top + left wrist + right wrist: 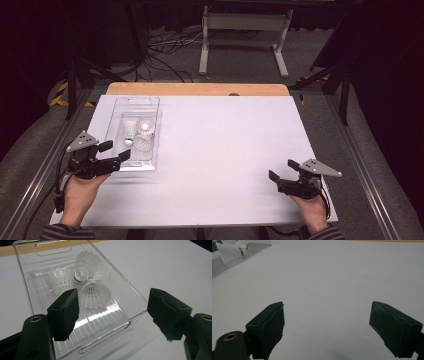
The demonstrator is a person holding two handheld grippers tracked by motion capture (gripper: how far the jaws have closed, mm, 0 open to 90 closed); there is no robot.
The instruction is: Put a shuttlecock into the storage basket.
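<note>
Your left gripper (114,150) gapes wide at the tray's (116,111) near end, three shuttlecocks (90,277) inside. Right gripper (281,170) wide, over bare table (230,145).

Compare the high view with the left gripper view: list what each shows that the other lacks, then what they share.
High view alone: the right gripper, open over the bare white table, both of the person's hands, and the floor with cables beyond.

Left gripper view alone: the moulded ribs of three shuttlecocks, one showing a dark band at its cork, and the tray's ridged floor.

Both: the clear plastic tray holding the shuttlecocks, and the left gripper, open at the tray's near end.
</note>
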